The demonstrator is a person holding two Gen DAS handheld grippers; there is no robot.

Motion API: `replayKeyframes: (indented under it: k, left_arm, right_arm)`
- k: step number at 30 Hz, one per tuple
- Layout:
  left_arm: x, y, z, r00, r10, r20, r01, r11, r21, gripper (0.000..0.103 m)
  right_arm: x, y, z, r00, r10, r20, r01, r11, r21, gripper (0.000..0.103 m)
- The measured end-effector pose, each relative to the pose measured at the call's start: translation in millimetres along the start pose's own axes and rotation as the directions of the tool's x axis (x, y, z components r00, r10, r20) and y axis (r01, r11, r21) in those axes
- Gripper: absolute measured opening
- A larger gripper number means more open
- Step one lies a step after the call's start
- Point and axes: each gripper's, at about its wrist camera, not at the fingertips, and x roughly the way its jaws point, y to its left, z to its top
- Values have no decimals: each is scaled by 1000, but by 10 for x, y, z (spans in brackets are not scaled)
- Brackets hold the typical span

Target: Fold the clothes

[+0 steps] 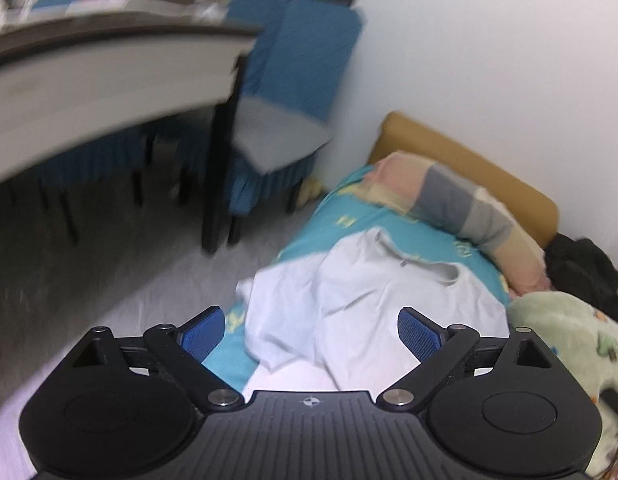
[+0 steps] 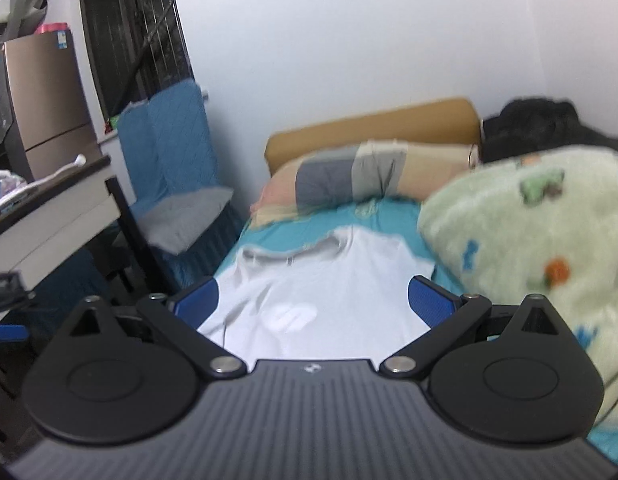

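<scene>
- While both tools hang above the bed, the left gripper (image 1: 311, 334) has its blue pads spread wide with nothing between them, and the right gripper (image 2: 313, 304) is just as wide and just as empty; my guess is that parted jaws suit either reaching for cloth or having let it go.
- Just beyond the jaws, at 12 o'clock in both views, the white T-shirt (image 1: 373, 292) lies on the teal sheet (image 1: 309, 220), collar toward the headboard.
- Seen from the left wrist, its 9 o'clock side is doubled over in loose layers and a flap hangs past the mattress edge; seen from the right wrist, the body (image 2: 309, 300) looks smooth and flat.
- That lie fits a shirt part-folded or one merely spread with a rumpled sleeve; I cannot tell which.
- At 3 o'clock a green fleece blanket (image 2: 529, 248) is bunched aside, probably to leave the sheet as working room.
- Farther, at 12 to 1 o'clock, a striped pillow (image 2: 349, 180) rests against the tan headboard (image 2: 373, 120).
- Farthest, at 10 o'clock, a blue-covered chair (image 2: 169, 140) stands by a desk (image 2: 53, 208).
</scene>
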Motion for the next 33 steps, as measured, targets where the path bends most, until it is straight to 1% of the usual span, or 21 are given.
replayKeyframes:
  k: [3,6,8,10,13,14,17,18,20,21,22,23,24,26,27,28,29,30,31,32,33]
  left_arm:
    - [286,195,-122,1000,12,-24,-13,998,-54,90]
    - [696,402,-229,998,36,-61,-41,995,-87,84]
    - [989,578,-296,996,43,-75,-52,991,-126,83]
    - [1293,737,-353,995,22,-98,-41,979,-197,80]
    - [1741,925,-419,993,-14,-116,-22,952,-304,75]
    - [1880,930,-409,994,-15,-112,-21,950,-313,75]
    - [2290,886,-344,995,-2,-97,-28,951,-309,66]
    - [2427,871,-323,996,2,-91,-31,951,-308,63]
    - [2700,841,-280,997,11,-81,-35,951,-306,53]
    - [2837,826,-258,997,15,-76,-38,952,-305,37]
    - [2932,837,-202,997,11,-72,-33,950,-309,15]
    - [3017,861,-119,997,3,-76,-26,949,-314,7]
    - [3091,858,-13,997,4,-83,-29,953,-300,4]
    - [3136,734,281,998,41,-45,-48,984,-173,3]
    - [3150,663,435,998,59,-19,-60,993,-100,3]
    - [3152,584,586,994,109,25,-108,994,-27,3]
    - [3148,500,736,982,170,79,-174,984,44,3]
    - [3165,423,843,960,241,141,-256,961,102,3]
    - [3190,347,932,927,311,207,-345,927,151,3]
    - [3252,304,993,901,362,239,-406,897,176,3]
    - [3337,297,1020,892,391,227,-434,882,185,4]
  right_arm:
    - [22,-51,-243,1000,29,-8,-29,999,25,103]
    - [148,-114,-502,999,27,-34,-27,999,24,103]
    - [288,-133,-617,998,19,-56,-18,1000,20,103]
    - [424,-147,-719,998,22,-66,-21,1000,15,103]
    - [635,-202,-849,996,29,-83,-28,999,23,103]
    - [710,-220,-883,995,29,-92,-26,999,28,103]
    - [916,-288,-928,992,22,-120,-15,998,62,103]
    - [968,-301,-952,994,12,-110,-5,998,63,103]
    - [1075,-324,-1003,996,-12,-87,17,998,60,103]
    - [1147,-318,-1039,997,-39,-68,41,999,35,103]
    - [1220,-312,-1074,997,-64,-51,65,998,11,103]
    - [1295,-300,-1094,995,-86,-48,86,996,-2,103]
    - [1367,-290,-1113,993,-106,-44,105,994,-14,103]
    - [1455,-278,-1134,992,-121,-30,120,992,-31,103]
    - [1480,-259,-1146,992,-126,-21,125,991,-47,103]
    - [1497,-245,-1159,992,-128,-16,127,990,-61,103]
    - [1514,-231,-1171,992,-127,-14,126,990,-70,103]
    - [1537,-221,-1178,992,-125,-16,124,990,-73,103]
    - [1561,-211,-1184,992,-123,-19,122,990,-76,103]
    - [1590,-205,-1191,992,-123,-21,121,989,-82,103]
    - [1621,-193,-1199,992,-126,-24,123,988,-94,103]
